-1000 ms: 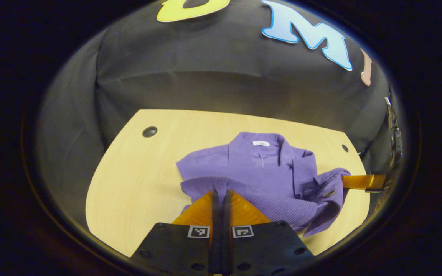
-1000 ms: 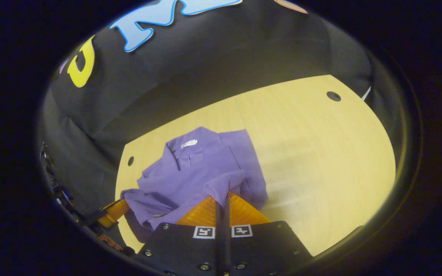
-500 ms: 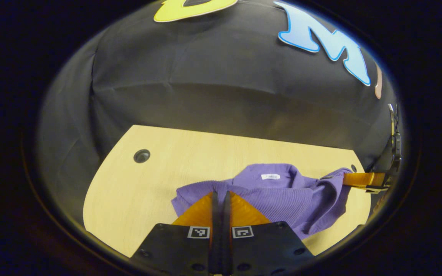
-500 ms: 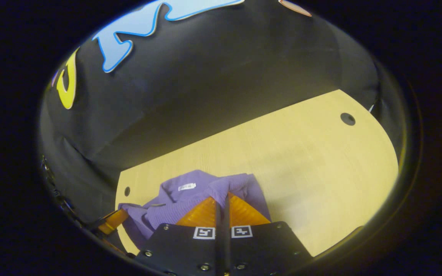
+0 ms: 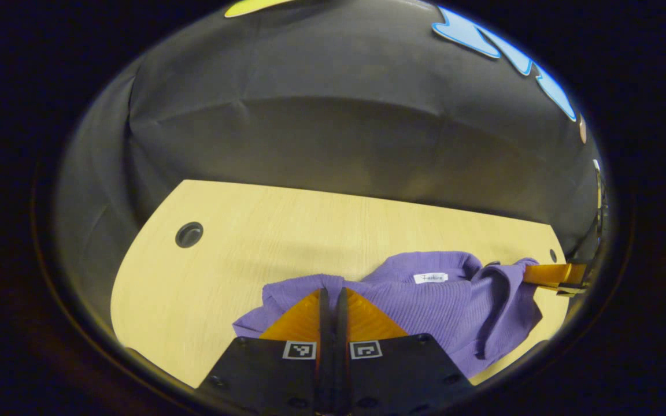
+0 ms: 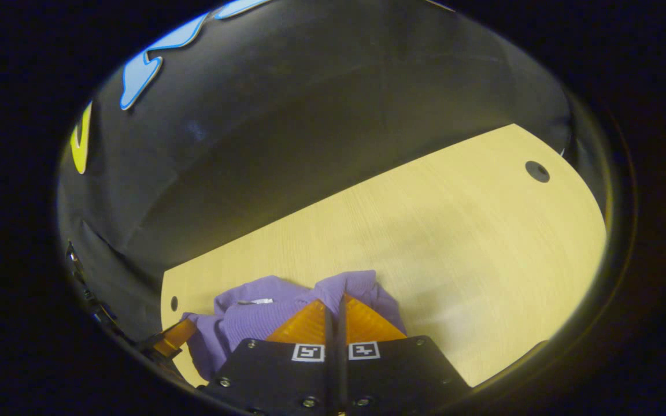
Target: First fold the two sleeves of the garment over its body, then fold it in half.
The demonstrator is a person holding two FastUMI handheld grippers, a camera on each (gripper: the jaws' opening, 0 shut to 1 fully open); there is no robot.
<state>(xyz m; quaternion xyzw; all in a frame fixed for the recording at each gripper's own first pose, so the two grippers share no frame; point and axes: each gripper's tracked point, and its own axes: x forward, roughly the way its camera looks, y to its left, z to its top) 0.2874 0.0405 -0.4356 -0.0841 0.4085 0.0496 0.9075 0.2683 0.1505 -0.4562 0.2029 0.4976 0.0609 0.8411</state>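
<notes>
Purple garment (image 5: 425,306) lies on the pale wooden table (image 5: 263,231), bunched toward the near edge, collar label facing up in both views. Left gripper (image 5: 333,294): fingers pressed together on a ribbed edge of the knit, cloth draping off either side of the tips. Right gripper (image 6: 336,300): same condition, fingers together with purple fabric wrapped round the tips; in the left gripper view it shows again at the far right, a fold of cloth hanging from it. Judged stage: the half-fold is in hand, the lower edge being brought toward the collar by both grippers (sleeves cannot be made out separately under the heaped cloth, so whether they sit squarely over the body cannot be confirmed). The carried edge appears to lie just short of the label, and the layers are rumpled, not flat. Left to do, by estimate: lay the edge down level with the shoulders, release both corners, check alignment.
</notes>
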